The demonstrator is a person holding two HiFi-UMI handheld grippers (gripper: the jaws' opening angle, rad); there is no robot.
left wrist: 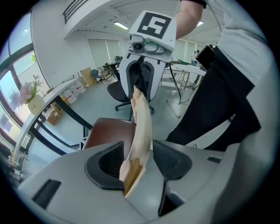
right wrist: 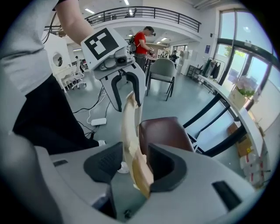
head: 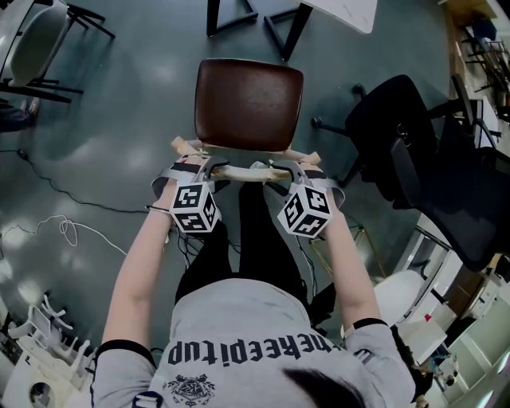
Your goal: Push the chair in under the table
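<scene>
**Setting:** open office hall, glossy grey floor (head: 119,135), loose cables (head: 68,231) at L.

**Step in hand (judged):** getting hold of the chair (head: 249,111) back, pre-push.
- Close both jaws square on the rail, even L/R, so the chair runs straight w/o yawing.
- Push level along the floor, aiming the seat between the table legs (head: 279,28).
- Mind the black office chair (head: 414,143) at R, near the path.

**Position, near to far:**
1. left gripper (head: 201,166): jaws open wide, astride the backrest rail (head: 243,170) nr its L end. In the left gripper view the pale wood stands between the pads, close by one and w/ a clear gap to the other. No squeeze evident.
2. right gripper (head: 288,169): jaws open likewise, astride the same rail nr its R end. The wood sits hard by one pad; contact can't be told. Wide gap on the other side.
3. seat (head: 249,100): brown, just beyond the rail, facing away from the person.
4. table (head: 343,12): white top on black legs, farthest. The seat's far edge is near the legs but short of them, so the chair is not yet under.
</scene>
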